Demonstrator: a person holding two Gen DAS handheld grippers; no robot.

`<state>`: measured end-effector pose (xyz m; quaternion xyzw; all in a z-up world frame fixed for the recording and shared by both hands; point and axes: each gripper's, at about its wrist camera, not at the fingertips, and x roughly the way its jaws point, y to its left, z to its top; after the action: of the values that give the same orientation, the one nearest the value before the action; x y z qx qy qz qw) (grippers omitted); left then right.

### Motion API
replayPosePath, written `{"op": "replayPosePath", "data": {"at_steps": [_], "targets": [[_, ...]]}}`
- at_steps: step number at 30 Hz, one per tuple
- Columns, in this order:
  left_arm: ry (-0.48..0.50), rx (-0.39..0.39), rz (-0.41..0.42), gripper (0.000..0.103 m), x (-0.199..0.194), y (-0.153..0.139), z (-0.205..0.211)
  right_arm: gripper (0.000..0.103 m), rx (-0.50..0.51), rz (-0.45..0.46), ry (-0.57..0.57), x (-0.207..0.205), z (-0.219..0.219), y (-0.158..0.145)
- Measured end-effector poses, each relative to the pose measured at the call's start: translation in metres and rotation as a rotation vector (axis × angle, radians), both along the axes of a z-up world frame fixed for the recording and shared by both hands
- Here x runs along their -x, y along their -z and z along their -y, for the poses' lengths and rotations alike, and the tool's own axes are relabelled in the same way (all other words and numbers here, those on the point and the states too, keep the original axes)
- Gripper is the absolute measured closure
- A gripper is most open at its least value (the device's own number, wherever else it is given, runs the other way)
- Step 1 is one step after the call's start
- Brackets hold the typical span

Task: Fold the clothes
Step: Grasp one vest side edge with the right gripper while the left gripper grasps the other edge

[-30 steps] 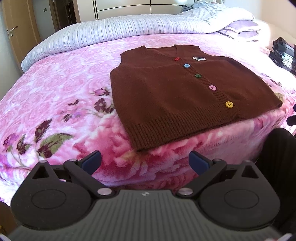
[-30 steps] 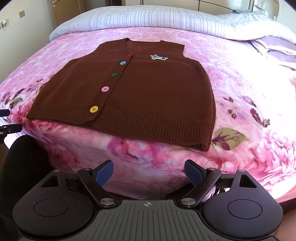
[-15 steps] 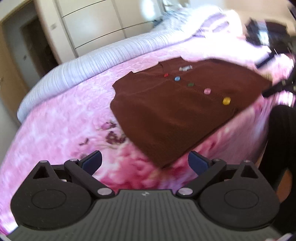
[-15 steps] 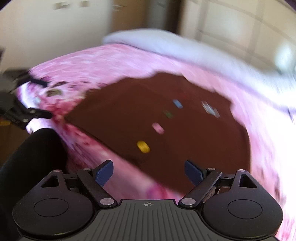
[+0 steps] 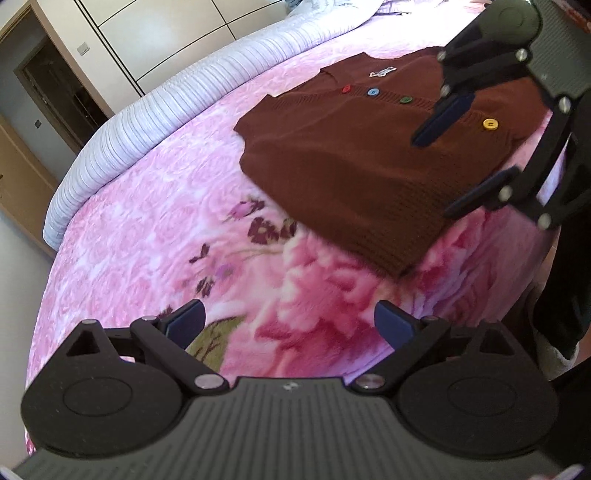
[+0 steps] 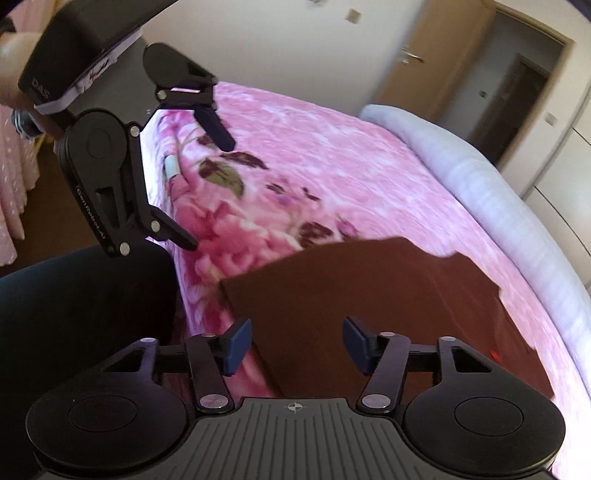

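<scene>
A brown knitted vest [image 5: 351, 158] with several coloured buttons lies flat on the pink floral bedspread [image 5: 166, 203], near the bed's front edge. My left gripper [image 5: 288, 325] is open over bare bedspread to the left of the vest, with nothing between its fingers. My right gripper [image 5: 434, 177] hovers rolled on its side over the vest's hem, near the yellow button [image 5: 490, 124]. In the right wrist view its jaws [image 6: 297, 343] are closing, with the vest's [image 6: 369, 295] hem corner lying below and between them, and the pads do not press on it. The left gripper [image 6: 208, 194] shows there at upper left.
A striped pale duvet [image 5: 166, 118] is rolled along the far side of the bed. White wardrobe doors [image 5: 166, 33] and a wooden door [image 6: 436, 59] stand behind. A person's dark-clad leg [image 6: 81, 314] is against the bed's front edge.
Both grippers rolled. The right one swung left across the vest's front edge and its jaws narrowed. The left one shifted left, off the vest and over bare bedspread.
</scene>
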<state>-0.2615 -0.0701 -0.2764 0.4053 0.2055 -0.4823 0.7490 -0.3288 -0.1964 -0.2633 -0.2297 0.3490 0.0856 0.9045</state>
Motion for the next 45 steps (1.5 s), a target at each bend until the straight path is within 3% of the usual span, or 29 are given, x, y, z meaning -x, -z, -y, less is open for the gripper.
{"op": "replayPosePath", "data": {"at_steps": [22, 30, 31, 32, 34, 37, 40, 45], "targets": [[-0.058, 0.019, -0.024, 0.006, -0.015, 0.004, -0.012, 0.056, 0.06, -0.036, -0.115, -0.025, -0.027, 0.032], [-0.067, 0.035, -0.033, 0.006, -0.019, 0.001, -0.011, 0.057, 0.144, -0.007, -0.101, -0.042, -0.039, 0.044], [-0.064, 0.038, -0.028, 0.006, -0.019, 0.0, -0.011, 0.065, 0.136, -0.01, -0.091, -0.044, -0.036, 0.044], [-0.059, 0.041, -0.023, 0.006, -0.019, -0.001, -0.01, 0.089, 0.143, -0.004, -0.077, -0.045, -0.034, 0.045], [-0.024, 0.05, 0.006, 0.006, -0.018, -0.004, -0.005, 0.093, 0.144, 0.021, -0.058, -0.042, -0.029, 0.043], [0.073, 0.053, 0.101, 0.006, -0.017, -0.006, 0.008, 0.093, 0.035, 0.076, -0.001, -0.034, -0.01, 0.02], [0.215, 0.018, 0.257, 0.008, -0.022, 0.0, 0.035, 0.094, -0.076, 0.118, 0.075, -0.025, 0.015, -0.006], [0.532, -0.074, 0.479, 0.015, -0.041, 0.021, 0.095, 0.094, -0.179, 0.15, 0.168, -0.014, 0.048, -0.037]]}}
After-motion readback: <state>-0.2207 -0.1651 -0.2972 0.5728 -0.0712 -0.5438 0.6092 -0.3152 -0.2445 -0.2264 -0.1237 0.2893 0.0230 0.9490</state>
